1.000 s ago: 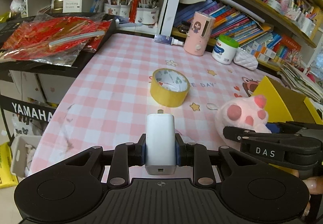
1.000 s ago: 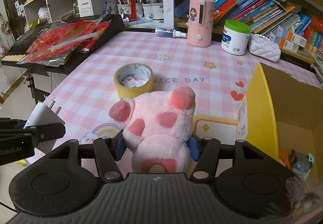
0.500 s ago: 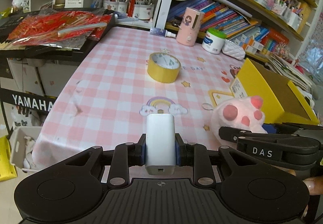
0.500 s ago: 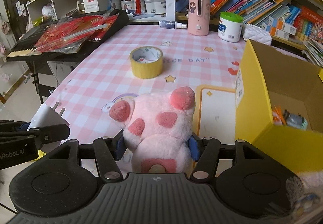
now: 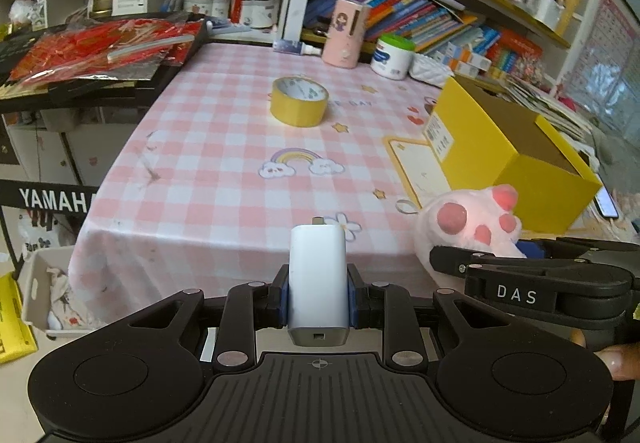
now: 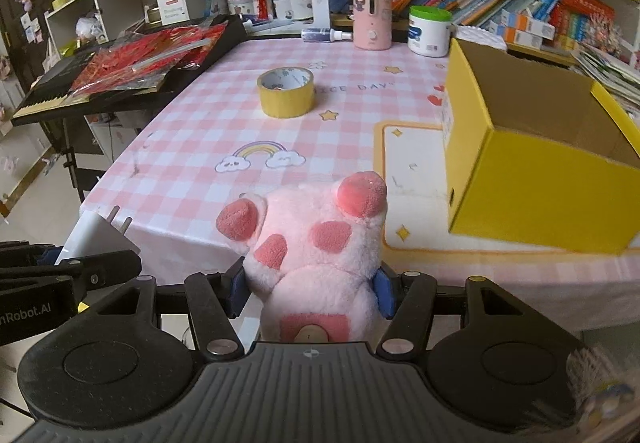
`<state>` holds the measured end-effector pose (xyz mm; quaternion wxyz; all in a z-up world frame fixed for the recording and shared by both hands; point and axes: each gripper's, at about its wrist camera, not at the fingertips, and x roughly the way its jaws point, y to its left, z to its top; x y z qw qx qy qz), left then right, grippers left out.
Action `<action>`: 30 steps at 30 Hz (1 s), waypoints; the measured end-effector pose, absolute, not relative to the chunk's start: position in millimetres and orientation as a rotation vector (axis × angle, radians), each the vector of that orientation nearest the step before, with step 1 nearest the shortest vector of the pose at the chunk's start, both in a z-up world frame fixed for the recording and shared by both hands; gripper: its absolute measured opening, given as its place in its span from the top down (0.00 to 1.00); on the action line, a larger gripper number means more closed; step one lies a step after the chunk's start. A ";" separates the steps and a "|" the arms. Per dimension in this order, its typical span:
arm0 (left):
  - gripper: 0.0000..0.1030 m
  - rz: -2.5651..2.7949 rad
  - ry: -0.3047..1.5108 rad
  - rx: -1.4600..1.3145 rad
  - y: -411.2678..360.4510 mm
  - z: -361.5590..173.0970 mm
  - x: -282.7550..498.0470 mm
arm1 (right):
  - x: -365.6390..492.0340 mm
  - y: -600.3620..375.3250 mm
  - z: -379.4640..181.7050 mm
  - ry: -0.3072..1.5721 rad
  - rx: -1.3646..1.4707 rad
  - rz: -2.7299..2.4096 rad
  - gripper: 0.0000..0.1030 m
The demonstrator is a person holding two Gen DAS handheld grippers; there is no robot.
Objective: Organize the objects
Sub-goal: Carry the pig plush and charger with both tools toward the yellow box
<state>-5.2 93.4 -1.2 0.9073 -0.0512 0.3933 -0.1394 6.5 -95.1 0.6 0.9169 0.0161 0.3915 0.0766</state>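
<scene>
One yellow box [image 6: 536,183] stands open at the right of the table [image 5: 208,147], its brown card inside showing only bare walls; the floor of it is hidden. Left of the table, on the floor, a pale bin [image 5: 40,283] holds crumpled cloth or paper. On the shelf behind, white cups [image 6: 280,5] are stuffed with pens. The left gripper [image 5: 318,289] is clamped narrow on a smooth white charger [image 5: 318,275], a rounded block, held off the table's near edge. The right gripper [image 6: 310,293] squeezes a fluffy pink plush [image 6: 316,243] with darker pads, also at the near edge. A glossy yellow tape roll [image 5: 299,101] lies flat on the pink checked cloth.
</scene>
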 end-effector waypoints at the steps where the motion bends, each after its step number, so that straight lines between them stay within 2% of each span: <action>1: 0.76 -0.295 0.812 -0.102 92.1 -1.0 -7.5 | 1.8 -96.5 0.1 0.805 0.038 0.151 0.45; 30: 0.76 -0.520 0.809 0.012 15.5 3.6 -3.8 | -46.0 -179.5 0.0 0.801 0.174 -0.109 0.45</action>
